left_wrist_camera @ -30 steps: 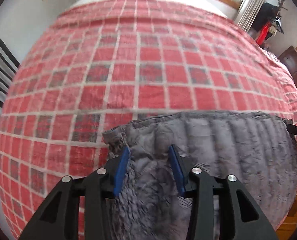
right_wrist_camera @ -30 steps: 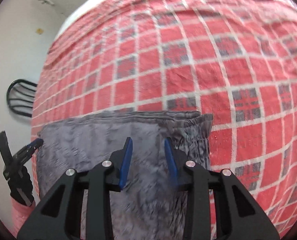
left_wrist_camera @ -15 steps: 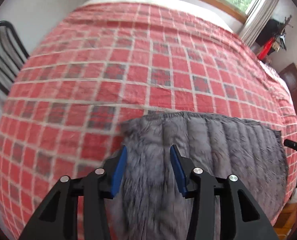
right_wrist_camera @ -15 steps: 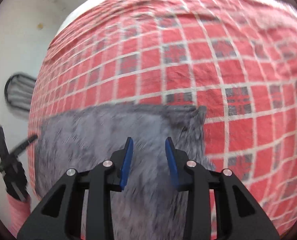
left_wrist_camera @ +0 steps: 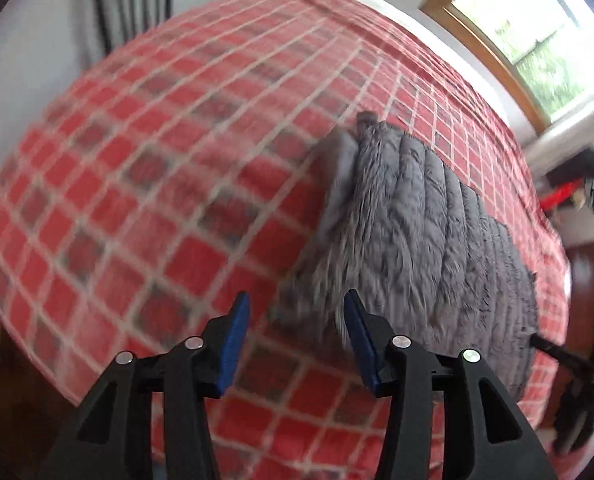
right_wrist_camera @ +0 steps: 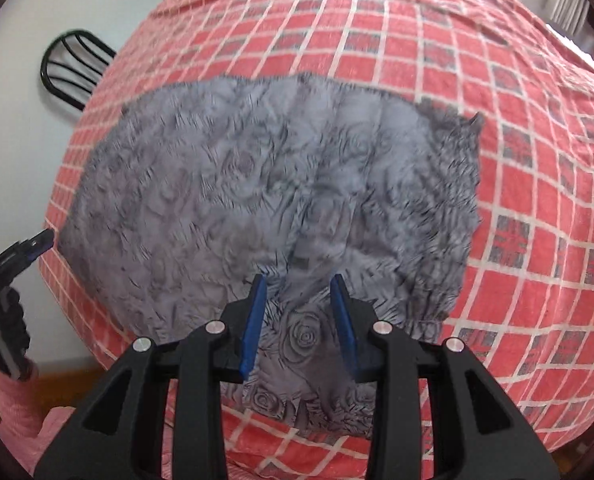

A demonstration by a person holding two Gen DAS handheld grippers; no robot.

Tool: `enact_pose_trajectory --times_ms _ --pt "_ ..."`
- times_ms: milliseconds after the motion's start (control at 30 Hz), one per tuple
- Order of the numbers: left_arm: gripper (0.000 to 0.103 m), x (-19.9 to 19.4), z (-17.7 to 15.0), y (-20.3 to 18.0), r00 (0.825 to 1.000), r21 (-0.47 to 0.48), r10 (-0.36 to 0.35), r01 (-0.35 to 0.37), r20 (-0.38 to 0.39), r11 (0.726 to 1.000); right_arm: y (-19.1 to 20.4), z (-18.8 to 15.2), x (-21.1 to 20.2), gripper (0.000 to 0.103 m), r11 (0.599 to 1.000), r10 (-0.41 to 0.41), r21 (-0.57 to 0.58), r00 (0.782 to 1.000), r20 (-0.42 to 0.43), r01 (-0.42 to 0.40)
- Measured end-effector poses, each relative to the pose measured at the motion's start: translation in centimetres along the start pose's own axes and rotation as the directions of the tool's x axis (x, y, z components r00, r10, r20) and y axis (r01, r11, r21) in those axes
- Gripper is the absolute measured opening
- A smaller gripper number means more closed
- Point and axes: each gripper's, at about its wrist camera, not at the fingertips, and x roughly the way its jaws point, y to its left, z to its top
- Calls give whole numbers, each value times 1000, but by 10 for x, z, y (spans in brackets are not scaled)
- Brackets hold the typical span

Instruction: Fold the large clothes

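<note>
Lying folded on the red checked bed (right_wrist_camera: 537,208), mid-frame, the grey plush garment (right_wrist_camera: 273,176) looks soft, thick and floppy; take its corners. Left hand-held gripper (left_wrist_camera: 293,332), just widened, holds nothing; right hand-held gripper (right_wrist_camera: 299,312) stands part-open, empty, above it.

Folded garment (right_wrist_camera: 265,184) spread flat on the bedcover (right_wrist_camera: 537,184), near the bed's near edge. Chair (right_wrist_camera: 73,68) beside the wall, far left of the garment, off the bed. Window (left_wrist_camera: 537,32) beyond the far right side of the bed. Left gripper (right_wrist_camera: 25,250) just beside the garment's left edge; right gripper (right_wrist_camera: 299,320) above its near part.
</note>
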Motion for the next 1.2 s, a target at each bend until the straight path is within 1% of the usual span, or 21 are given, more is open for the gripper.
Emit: enact_pose_trajectory --times_ms 67,167,267,333,367,467,533,600,700,733,767,800,833,867,900,967,1033,1100,1200 --pt "52 4 -13 6 1000 -51 -31 31 0 998 0 1 8 33 1000 0 -3 1000 -12 0" --pt "53 16 -26 11 997 -130 -83 83 7 988 -2 2 22 33 1000 6 1 1000 -22 -6" --pt "53 26 -31 12 993 -189 -118 122 32 974 -4 4 36 31 1000 9 4 999 -33 -9" --pt "54 31 -31 10 990 -214 -133 142 55 966 -9 5 42 30 999 37 31 999 -39 -35" --pt "55 34 -28 7 989 -217 -136 146 60 965 -13 7 43 30 998 56 45 998 -42 -54" --pt "63 40 -22 0 990 -215 -121 134 75 967 -25 7 47 25 989 115 96 992 -43 -111" --pt "64 47 -17 -2 992 -222 -106 119 73 968 -32 7 48 24 981 154 124 987 -41 -148" --pt "66 53 -14 0 993 -235 -100 112 61 966 -35 6 49 23 976 174 140 984 -39 -167" --pt "66 60 -11 4 993 -244 -103 115 59 963 -34 5 50 21 975 177 144 984 -37 -170" --pt "65 62 -10 5 992 -244 -107 119 61 962 -33 4 50 21 975 177 144 983 -36 -171" --pt "60 63 -10 6 992 -247 -110 122 62 961 -35 3 50 21 975 177 145 984 -35 -171" --pt "50 63 -9 6 991 -249 -119 132 66 959 -34 3 50 21 975 176 146 984 -35 -169" --pt "43 62 -9 5 989 -244 -130 144 75 959 -35 3 50 21 975 176 145 984 -37 -169" --pt "34 60 -9 2 988 -235 -132 147 82 961 -35 3 49 21 975 174 146 984 -37 -167" --pt "28 56 -9 -4 988 -213 -122 140 94 967 -36 3 49 21 975 173 147 984 -37 -165" --pt "22 47 -9 -17 988 -155 -101 118 119 981 -37 1 46 21 975 172 146 984 -38 -165" --pt "20 36 -9 -29 984 -94 -97 112 148 989 -34 2 49 21 976 169 148 985 -38 -162" --pt "18 25 -11 -44 978 -8 -114 118 175 993 -39 3 49 21 976 168 146 985 -40 -160" --pt "17 14 -11 -63 968 67 -167 157 188 985 -37 4 51 21 976 164 148 986 -38 -156"
